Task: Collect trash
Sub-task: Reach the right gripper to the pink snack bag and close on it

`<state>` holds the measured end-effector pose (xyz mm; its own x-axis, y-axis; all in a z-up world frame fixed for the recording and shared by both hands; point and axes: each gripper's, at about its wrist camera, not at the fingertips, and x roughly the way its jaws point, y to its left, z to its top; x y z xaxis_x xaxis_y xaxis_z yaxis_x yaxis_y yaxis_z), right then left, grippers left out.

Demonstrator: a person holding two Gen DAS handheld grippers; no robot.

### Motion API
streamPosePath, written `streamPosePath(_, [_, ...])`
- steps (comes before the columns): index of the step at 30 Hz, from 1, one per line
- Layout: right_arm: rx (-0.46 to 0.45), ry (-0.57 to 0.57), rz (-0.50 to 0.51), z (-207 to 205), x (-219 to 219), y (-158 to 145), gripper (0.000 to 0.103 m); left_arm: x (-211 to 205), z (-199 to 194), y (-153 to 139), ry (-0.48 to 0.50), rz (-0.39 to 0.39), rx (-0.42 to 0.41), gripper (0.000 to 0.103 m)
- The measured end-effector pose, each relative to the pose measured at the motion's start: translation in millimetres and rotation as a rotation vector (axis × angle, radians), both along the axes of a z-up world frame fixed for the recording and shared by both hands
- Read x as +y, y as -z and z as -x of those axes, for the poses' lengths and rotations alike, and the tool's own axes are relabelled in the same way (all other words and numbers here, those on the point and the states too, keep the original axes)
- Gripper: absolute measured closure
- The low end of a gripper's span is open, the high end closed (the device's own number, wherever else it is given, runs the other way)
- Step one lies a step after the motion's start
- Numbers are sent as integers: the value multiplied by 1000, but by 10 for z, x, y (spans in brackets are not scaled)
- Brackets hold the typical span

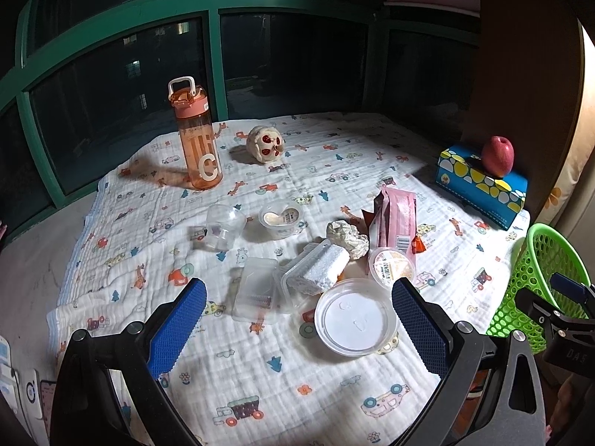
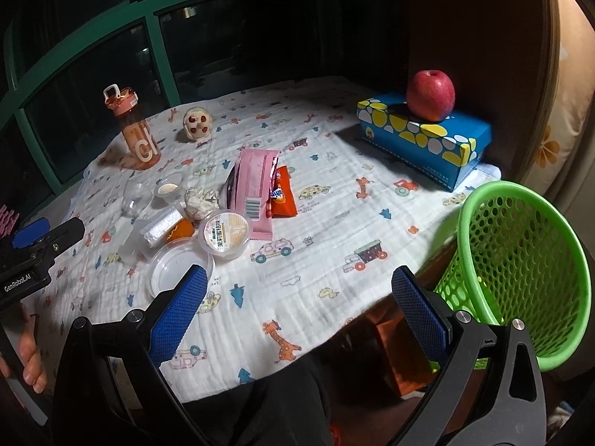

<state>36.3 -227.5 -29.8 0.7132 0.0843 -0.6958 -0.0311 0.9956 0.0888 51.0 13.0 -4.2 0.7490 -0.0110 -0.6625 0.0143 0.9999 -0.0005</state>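
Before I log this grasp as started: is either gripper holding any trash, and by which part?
Nothing is held. The left gripper and the right gripper are both open and empty above the cloth.

A printed cloth (image 1: 260,371) is covering the table — an orange bottle (image 1: 197,141), blue tissue box (image 1: 479,186), pink wrapper (image 1: 396,219) and white lid (image 1: 355,317) are lying on it.

Bare cloth (image 2: 316,290) near front edge, trash cluster (image 1: 316,260) crowding centre-left, green basket (image 2: 520,260) blocking right edge
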Motion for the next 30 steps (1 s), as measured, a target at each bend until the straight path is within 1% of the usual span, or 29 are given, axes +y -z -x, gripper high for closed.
streamPosePath(12, [17,-51,10,-435,119,50,5,103,-264,73,-27,-12,38,6])
streamPosePath(18, [33,-77,-11,-724,177,81,5,151,-378,152,-33,-12,62,6])
streamPosePath(26, [71,-119,-46,-1160,348,166,10,304,-444,232,-49,-22,83,6])
streamPosePath(30, [100,-119,-73,-1404,437,237,11,372,-452,262,-59,-21,87,6])
